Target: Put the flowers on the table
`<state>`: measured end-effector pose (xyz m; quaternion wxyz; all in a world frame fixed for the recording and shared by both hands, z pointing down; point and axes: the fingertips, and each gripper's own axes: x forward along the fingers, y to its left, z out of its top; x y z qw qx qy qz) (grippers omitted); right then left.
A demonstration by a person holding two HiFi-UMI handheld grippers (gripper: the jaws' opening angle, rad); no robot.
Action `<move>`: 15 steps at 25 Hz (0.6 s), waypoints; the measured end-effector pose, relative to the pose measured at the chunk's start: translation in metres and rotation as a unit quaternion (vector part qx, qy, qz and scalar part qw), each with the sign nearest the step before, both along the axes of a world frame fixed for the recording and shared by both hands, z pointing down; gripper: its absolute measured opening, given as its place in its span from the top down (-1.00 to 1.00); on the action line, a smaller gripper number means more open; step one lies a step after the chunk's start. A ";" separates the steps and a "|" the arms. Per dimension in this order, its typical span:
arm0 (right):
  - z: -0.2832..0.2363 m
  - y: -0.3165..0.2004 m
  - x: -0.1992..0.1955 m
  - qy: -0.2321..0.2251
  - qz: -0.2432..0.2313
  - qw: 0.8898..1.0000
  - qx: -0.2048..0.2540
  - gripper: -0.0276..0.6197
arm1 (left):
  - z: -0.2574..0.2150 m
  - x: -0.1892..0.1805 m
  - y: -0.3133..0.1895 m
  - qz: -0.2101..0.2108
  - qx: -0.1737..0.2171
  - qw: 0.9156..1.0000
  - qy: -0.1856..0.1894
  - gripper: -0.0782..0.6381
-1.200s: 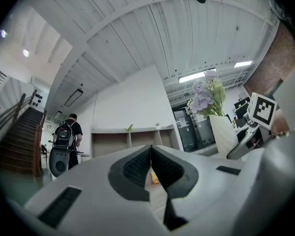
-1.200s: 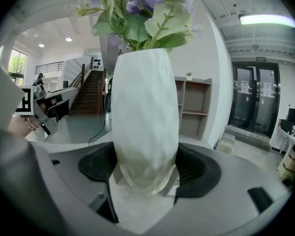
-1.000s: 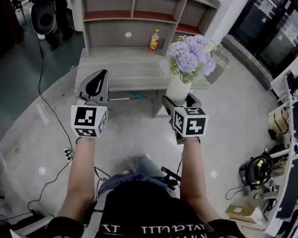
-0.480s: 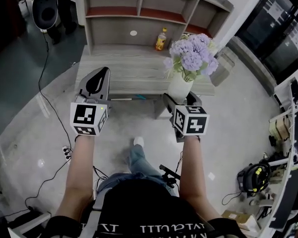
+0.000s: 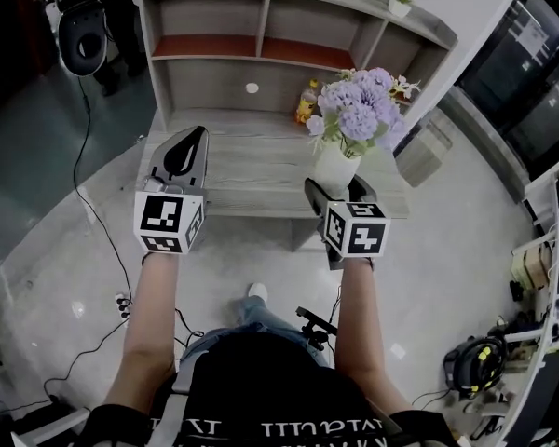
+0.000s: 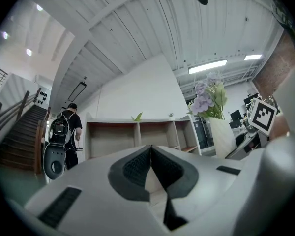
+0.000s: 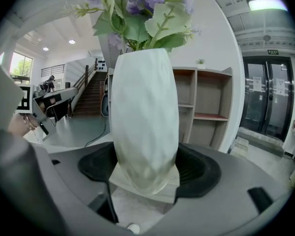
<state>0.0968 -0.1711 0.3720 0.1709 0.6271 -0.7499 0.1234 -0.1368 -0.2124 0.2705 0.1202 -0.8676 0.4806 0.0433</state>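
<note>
**Vase of flowers held over the bench**

The white vase (image 7: 145, 122) was clamped low on its body between the fingers (image 7: 201, 168) of the right gripper (image 7: 146, 168), one dark pad pressed against each side. The vase was held upright, and the purple flowers (image 7: 137, 9) with their green leaves were spread above its mouth.

In the head view, the right gripper (image 5: 335, 186) was seen at the front right part of the wooden bench (image 5: 252, 156), with the vase (image 5: 335, 166) and flowers (image 5: 359, 105) lying over the bench top. Whether the base of the vase was touching the bench could not be told.

The left gripper (image 5: 188, 138) was held level beside it, over the left part of the bench and well apart from the vase. Its fingers (image 6: 132, 168) were brought together at the tips, and nothing was gripped between them.

A shelf (image 5: 261, 45) was set behind the bench, and a yellow bottle (image 5: 307, 105) was partly hidden behind the flowers. In the left gripper view, a person (image 6: 66, 129) with a backpack was seen at the left of the shelf, near a staircase (image 6: 17, 141).
</note>
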 end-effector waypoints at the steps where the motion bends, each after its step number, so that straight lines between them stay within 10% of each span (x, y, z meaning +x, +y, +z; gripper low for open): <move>1: -0.001 -0.012 0.004 -0.001 -0.002 1.000 0.000 -0.24 | -0.001 0.005 -0.011 -0.001 0.000 1.000 -0.001 0.75; 15: 0.011 -0.145 0.058 -0.002 -0.042 0.999 0.001 -0.25 | 0.012 0.075 -0.134 -0.021 -0.018 1.000 -0.003 0.75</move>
